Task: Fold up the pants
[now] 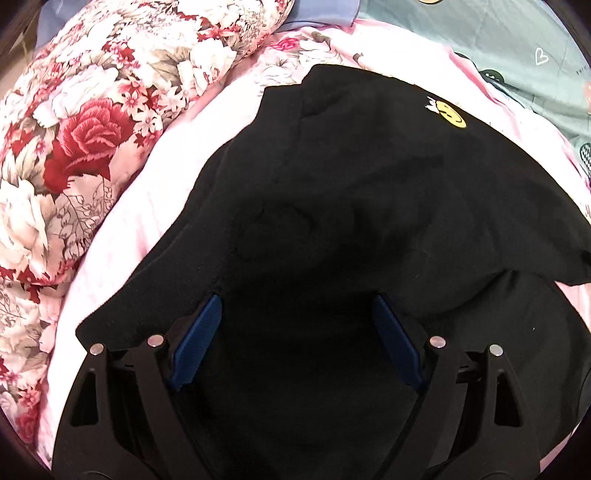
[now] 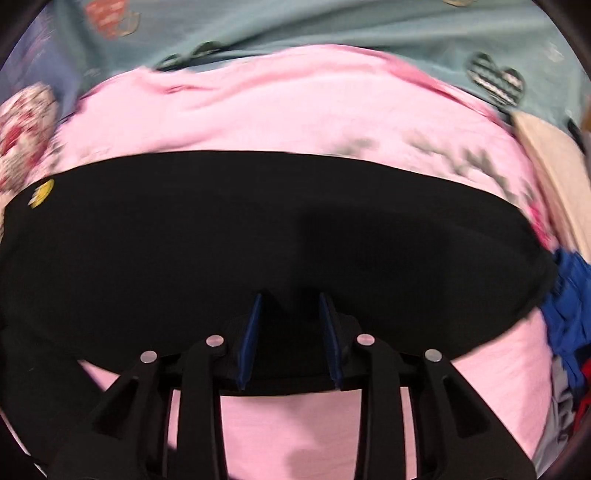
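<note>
Black pants (image 1: 351,192) with a small yellow smiley patch (image 1: 450,114) lie on a pink sheet (image 1: 155,206). My left gripper (image 1: 295,306) is open, its blue pads wide apart over the black cloth, which fills the gap between them. In the right wrist view the pants (image 2: 258,221) stretch across as a wide black band, the patch (image 2: 42,194) at their left end. My right gripper (image 2: 290,299) has its blue pads partly apart at the near edge of the pants, with black cloth between them. Whether the pads press on the cloth I cannot tell.
A red and white floral quilt (image 1: 92,122) is bunched on the left. A teal sheet with heart prints (image 2: 369,33) lies beyond the pink one. Blue and red clothes (image 2: 569,306) are piled at the right, next to a cream cloth (image 2: 554,166).
</note>
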### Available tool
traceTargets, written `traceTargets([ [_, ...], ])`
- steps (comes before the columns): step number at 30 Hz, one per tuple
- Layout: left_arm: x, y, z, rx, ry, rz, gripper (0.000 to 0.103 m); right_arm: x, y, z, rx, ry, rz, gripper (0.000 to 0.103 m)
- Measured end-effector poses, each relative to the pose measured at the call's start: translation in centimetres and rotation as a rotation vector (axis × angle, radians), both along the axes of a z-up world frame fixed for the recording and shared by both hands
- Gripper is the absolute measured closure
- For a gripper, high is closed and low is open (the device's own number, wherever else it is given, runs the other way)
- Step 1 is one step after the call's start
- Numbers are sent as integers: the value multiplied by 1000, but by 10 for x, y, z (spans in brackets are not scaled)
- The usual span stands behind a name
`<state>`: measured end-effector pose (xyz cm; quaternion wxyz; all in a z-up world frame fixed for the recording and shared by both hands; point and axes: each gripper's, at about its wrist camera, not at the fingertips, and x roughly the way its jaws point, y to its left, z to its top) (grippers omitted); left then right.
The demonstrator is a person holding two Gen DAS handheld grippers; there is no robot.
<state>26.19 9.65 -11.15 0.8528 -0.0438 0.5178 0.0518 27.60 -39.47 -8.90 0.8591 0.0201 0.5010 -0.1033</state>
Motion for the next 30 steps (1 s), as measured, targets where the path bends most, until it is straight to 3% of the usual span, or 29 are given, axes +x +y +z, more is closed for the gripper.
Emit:
traceTargets([
  [1,-1,0,1,0,0,4,18,-6,-12,1,-90,10,-75,67],
  [2,-4,1,4,-1,-5,11,18,-18,-23,4,-109,5,-117,66],
  [5,-19,3,19,-8,-41,22,15,-69,-52,21,98,-78,-106,66],
  [8,-35,7,31,-102,-66,6,14,-125,-61,33,210,-122,-76,65],
  [11,-47,-4,30,-111,-60,-29,14,-154,-34,32,301,-95,24,65],
  [16,-49,-44,10,-145,-10,-102,14,-171,38,9,347,-54,170,65],
  [20,-52,-67,-3,-11,-18,-143,13,-177,67,-1,287,-42,236,65],
  [23,-53,-55,-2,-39,-19,-144,13,-189,30,-1,322,-30,178,65],
  [26,-50,-39,-4,-4,-5,-101,13,-209,-30,-5,388,-48,74,66],
  [28,-48,-29,-3,-11,-3,-74,13,-225,-78,-6,383,-65,-49,69],
  [30,-46,-14,0,-72,-4,-63,13,-241,-119,-5,392,-97,-178,73],
])
